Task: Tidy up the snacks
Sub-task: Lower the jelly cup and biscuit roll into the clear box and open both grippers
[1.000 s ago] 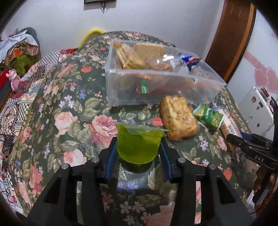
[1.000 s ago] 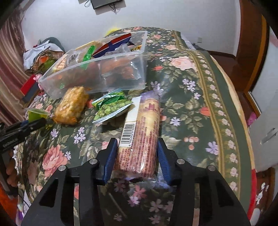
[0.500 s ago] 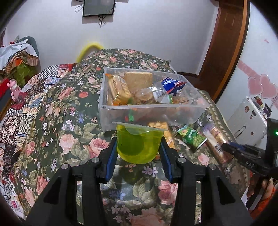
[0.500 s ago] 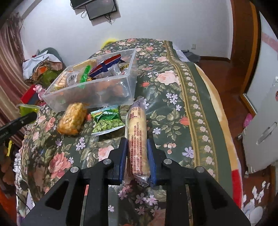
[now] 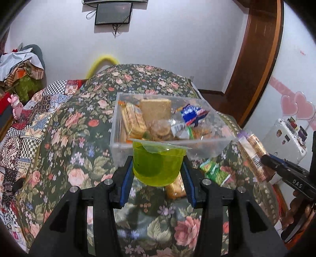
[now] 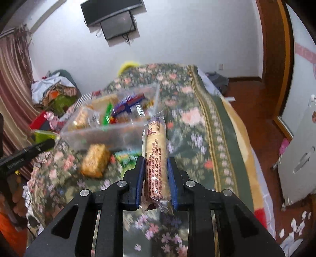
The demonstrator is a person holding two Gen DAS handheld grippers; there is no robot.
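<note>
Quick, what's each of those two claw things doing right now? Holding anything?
Left gripper: jaws closed on the green jelly cup, lifted off the bedspread.
Right gripper: jaws closed on the long biscuit roll.

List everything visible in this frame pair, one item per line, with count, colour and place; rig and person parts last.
jelly cup: one, translucent green, held above the bedspread in the left claw.
biscuit roll: one, tan in a clear wrapper, held in the right claw.
clear bin: one, transparent, on the bedspread, holding assorted snack packs.
golden snack pack: one, yellow-brown, on the bedspread in front of the bin.
green pea packet: one, green, beside the golden pack.
bedspread: one, dark green with pink roses.
wall screen: one, black, on the white wall.
left claw: one, black with blue pads, shut on the cup.
right claw: one, black with blue pads, shut on the roll.
</note>
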